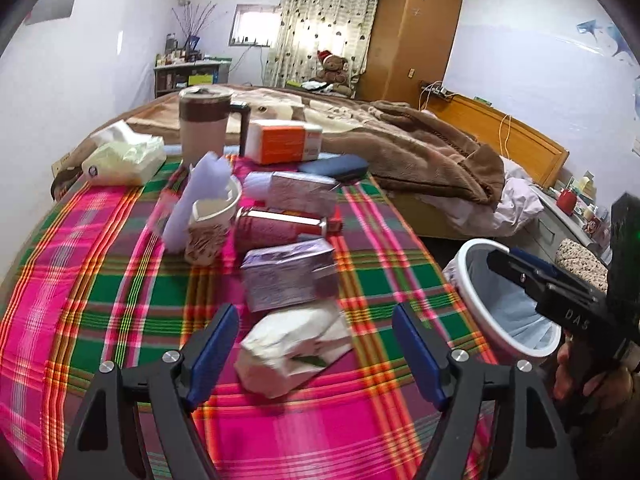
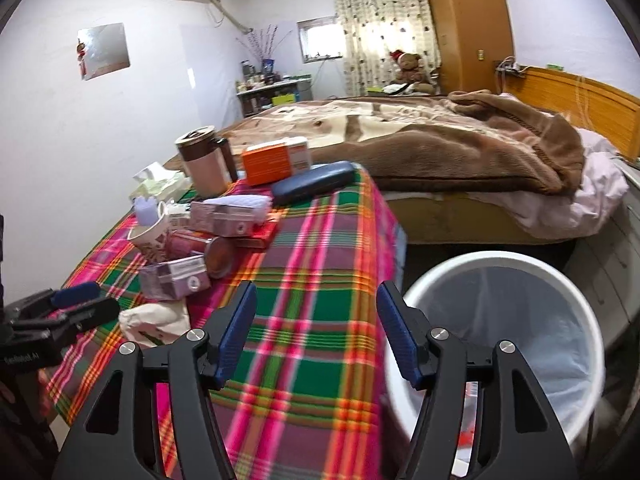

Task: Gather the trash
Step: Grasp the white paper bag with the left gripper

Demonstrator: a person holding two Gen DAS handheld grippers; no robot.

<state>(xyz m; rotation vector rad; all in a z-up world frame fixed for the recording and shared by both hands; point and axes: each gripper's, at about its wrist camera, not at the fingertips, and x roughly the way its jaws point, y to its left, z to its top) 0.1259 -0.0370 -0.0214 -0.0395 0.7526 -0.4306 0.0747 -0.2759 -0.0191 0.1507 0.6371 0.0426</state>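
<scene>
Currently the left hand-held gripper [image 1: 316,344] is held released, jaws wide, with the crumpled white wrapper [image 1: 294,346] lying on the plaid-covered desk [image 1: 100,280] between and just ahead of them, untouched. The right hand-held gripper [image 2: 316,334] is likewise released and empty, beside the white lined waste bin [image 2: 592,320] on the floor. For a clean pick, the wrapper is best straddled across its bulkiest fold and the purple carton [image 1: 290,278] behind it avoided before closing.

A home bedroom: bed [image 2: 440,148], wardrobe [image 1: 412,32], curtained window [image 2: 380,28].
</scene>
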